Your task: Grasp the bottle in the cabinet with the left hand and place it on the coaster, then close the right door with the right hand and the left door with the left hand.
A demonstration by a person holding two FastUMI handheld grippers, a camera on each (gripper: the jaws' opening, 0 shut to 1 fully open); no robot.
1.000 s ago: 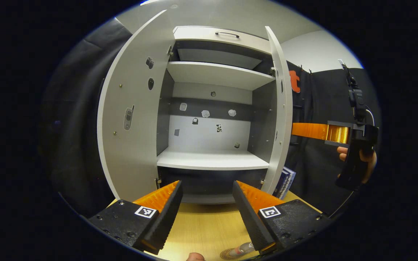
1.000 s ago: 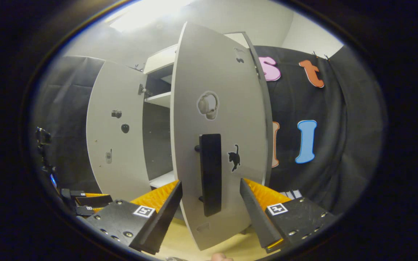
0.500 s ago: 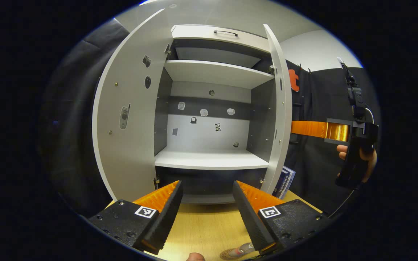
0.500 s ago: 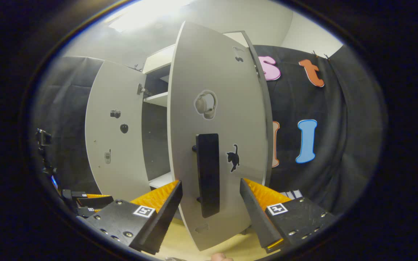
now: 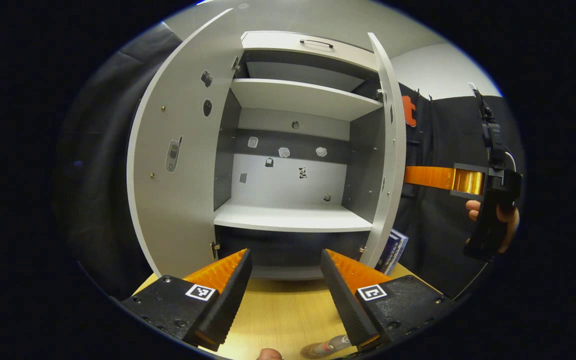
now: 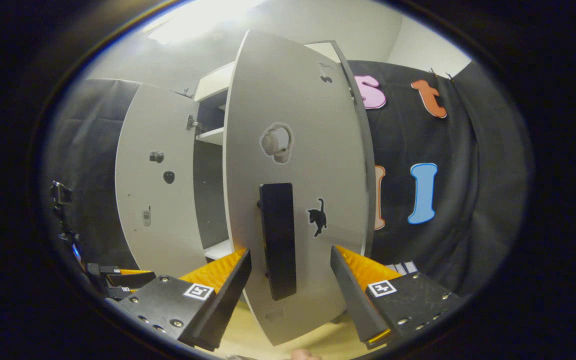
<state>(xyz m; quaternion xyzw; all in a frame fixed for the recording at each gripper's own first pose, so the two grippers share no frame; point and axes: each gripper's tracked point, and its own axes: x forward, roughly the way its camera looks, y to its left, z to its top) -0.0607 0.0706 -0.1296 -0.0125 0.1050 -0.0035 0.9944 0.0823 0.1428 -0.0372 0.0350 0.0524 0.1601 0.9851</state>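
The white cabinet [image 5: 293,217] stands with both doors swung out and its middle shelf bare. My left gripper [image 5: 285,290] is open above the wooden table [image 5: 278,310], facing the cabinet. At the bottom edge of the left gripper view the bottle [image 5: 332,345] lies over the round coaster [image 5: 312,351]. The right door [image 6: 298,150] shows its outer face with a black handle [image 6: 278,240] in the right gripper view. My right gripper [image 6: 290,295] is open, with the door's lower part between its fingers. Off to the right, a hand [image 5: 500,215] holds that right gripper [image 5: 410,176] behind the door's edge [image 5: 390,160].
The left door [image 5: 178,165] stands wide, also seen as the left door [image 6: 153,185] in the right gripper view. A blue book [image 5: 393,250] leans by the cabinet's right foot. A drawer with a handle [image 5: 315,42] tops the cabinet. My left gripper [image 6: 118,275] sits low at the left.
In the right gripper view the right door and its handle have drifted left, swinging slightly toward the cabinet. The left gripper view has shifted only slightly; both grippers stay open.
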